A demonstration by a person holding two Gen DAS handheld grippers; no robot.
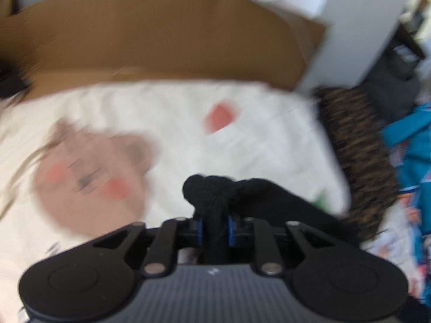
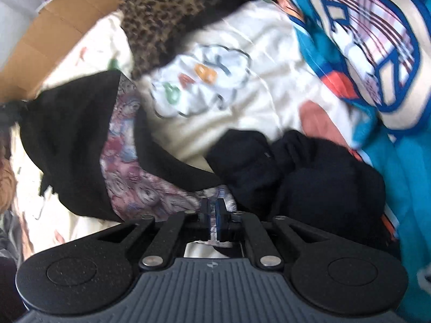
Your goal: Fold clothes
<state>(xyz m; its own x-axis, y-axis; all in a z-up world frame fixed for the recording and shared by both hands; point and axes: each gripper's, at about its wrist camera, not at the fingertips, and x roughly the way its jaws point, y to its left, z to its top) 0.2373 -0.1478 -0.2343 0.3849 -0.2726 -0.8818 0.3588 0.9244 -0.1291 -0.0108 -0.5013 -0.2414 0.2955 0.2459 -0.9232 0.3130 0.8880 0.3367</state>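
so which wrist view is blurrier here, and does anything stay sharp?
Left wrist view: heavy motion smear over the cream bear-print bedsheet and brown cardboard; only the left gripper and its pinched black knit fabric stay sharp. Right wrist view: milder blur, leopard-print cloth readable.

L wrist cam: close above cream bedsheet [image 1: 161, 102], facing fwd toward cardboard [image 1: 150, 32]; blurred. R wrist cam: close, same sheet. Both share leopard-print fabric [image 2: 161, 8], probably the same black garment [image 2: 72, 140].
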